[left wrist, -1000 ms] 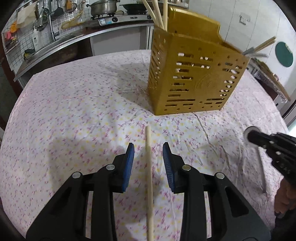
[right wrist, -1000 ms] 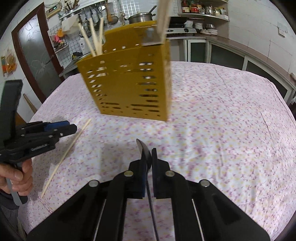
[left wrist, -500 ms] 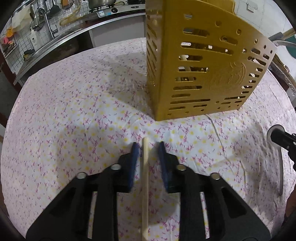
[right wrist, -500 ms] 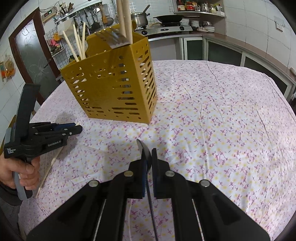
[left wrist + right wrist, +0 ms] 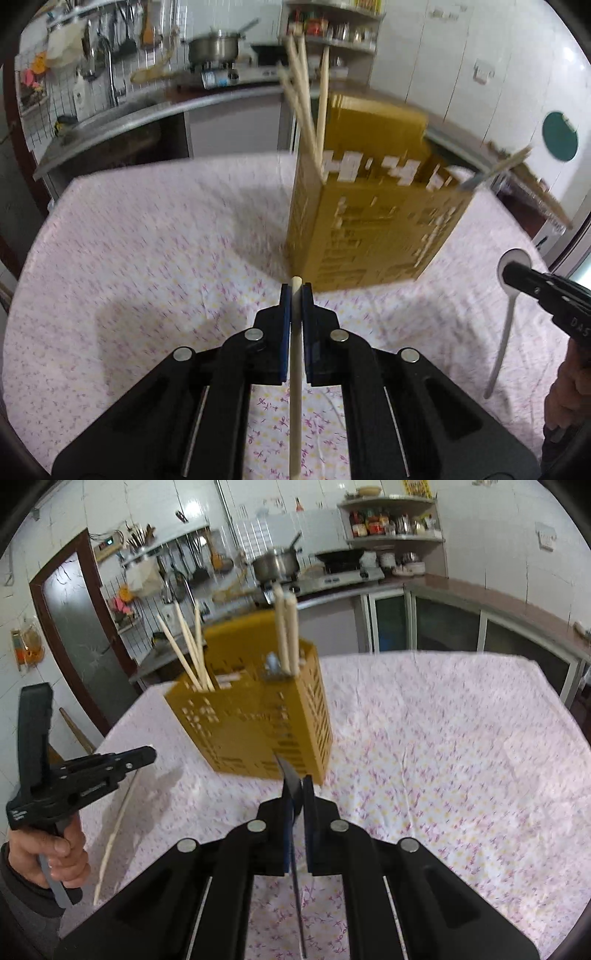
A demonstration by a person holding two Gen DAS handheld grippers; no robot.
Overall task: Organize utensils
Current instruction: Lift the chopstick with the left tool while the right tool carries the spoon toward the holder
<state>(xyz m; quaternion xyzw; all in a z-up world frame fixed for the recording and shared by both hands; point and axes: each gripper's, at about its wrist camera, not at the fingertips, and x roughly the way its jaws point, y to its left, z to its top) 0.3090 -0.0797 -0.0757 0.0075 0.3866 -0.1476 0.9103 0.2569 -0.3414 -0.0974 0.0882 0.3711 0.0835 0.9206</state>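
1. The yellow slotted holder [image 5: 258,723] stands upright on the tabletop [image 5: 461,760], which wears a flowered cloth.
2. Its left compartment holds three chopsticks [image 5: 186,653], leaning outward.
3. Its right compartment holds two chopsticks [image 5: 288,635], standing close together, with a grey metal utensil [image 5: 272,664] just beside them; I cannot tell what kind.
4. My left claw [image 5: 296,295] is clamped tight on one chopstick [image 5: 295,387], held clear above the cloth just in front of the holder.
5. My right claw [image 5: 299,786] is pinched closed on one spoon [image 5: 504,325], its bowl at the fingertips and the handle hanging down.
6. Count: six chopsticks in all, one spoon, one holder.
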